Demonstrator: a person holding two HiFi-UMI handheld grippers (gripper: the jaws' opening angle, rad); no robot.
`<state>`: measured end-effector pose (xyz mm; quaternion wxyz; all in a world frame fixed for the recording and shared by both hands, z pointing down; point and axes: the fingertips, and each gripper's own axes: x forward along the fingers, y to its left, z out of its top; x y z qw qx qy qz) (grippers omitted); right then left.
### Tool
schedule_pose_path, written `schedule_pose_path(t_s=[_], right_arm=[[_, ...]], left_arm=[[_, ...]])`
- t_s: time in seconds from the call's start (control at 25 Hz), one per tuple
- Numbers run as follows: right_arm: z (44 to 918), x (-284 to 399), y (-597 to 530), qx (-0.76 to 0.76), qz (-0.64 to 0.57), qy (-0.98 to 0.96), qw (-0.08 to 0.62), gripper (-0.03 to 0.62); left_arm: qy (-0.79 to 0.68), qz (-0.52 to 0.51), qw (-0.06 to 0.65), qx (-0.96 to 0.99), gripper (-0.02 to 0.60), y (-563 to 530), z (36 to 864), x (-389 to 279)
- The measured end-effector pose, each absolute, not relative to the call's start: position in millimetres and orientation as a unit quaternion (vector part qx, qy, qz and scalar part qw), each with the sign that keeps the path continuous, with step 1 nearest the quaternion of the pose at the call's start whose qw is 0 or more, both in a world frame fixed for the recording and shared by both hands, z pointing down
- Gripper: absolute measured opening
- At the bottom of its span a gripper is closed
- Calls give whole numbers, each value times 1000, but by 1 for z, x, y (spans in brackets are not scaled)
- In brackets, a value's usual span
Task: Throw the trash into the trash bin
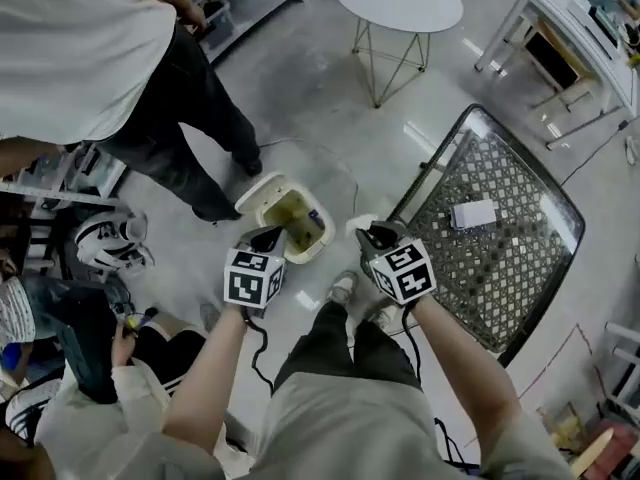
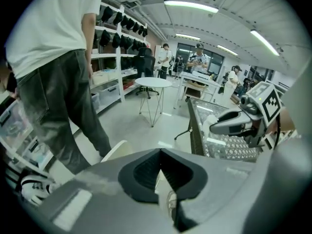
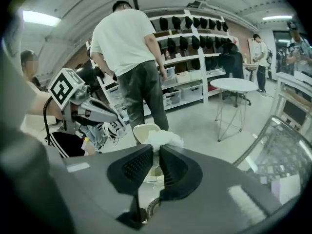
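The right gripper is clamped on a crumpled white tissue, which bunches out past its jaw tips. From above, the wad hangs over the floor just off the right-hand edge of the cream trash bin, not yet above the opening. Along the gripper's own line the bin sits right behind the tissue. The bin's lid is up. The left gripper hovers at the bin's near edge, jaws pressed together on nothing. A standing person is just beyond the bin, and a metal mesh table stands to its right
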<state>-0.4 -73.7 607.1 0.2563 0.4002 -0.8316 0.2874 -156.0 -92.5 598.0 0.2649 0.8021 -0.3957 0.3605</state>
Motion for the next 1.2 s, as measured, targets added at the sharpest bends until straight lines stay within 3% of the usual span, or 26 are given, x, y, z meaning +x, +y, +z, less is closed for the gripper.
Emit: schedule_pose_path(t_s=[0.32, 0.68, 0.88, 0.92, 1.0, 1.2], right_arm=[[696, -111, -97, 303, 297, -839, 341, 44], [816, -159, -107, 241, 307, -818, 423, 46], [860, -165, -109, 247, 335, -811, 411, 52], [864, -167, -109, 248, 334, -812, 409, 67], [870, -168, -107, 250, 333, -814, 406, 157], [856, -161, -112, 263, 334, -813, 399, 177]], left_arm=[[-425, 362, 322, 765, 2, -79, 657, -224], [-436, 364, 355, 743, 2, -88, 742, -256], [-438, 370, 389, 722, 2, -77, 779, -268], [-437, 371, 393, 719, 2, -74, 782, -269], [-439, 373, 396, 715, 2, -69, 787, -272], [-443, 371, 399, 712, 2, -63, 782, -273]])
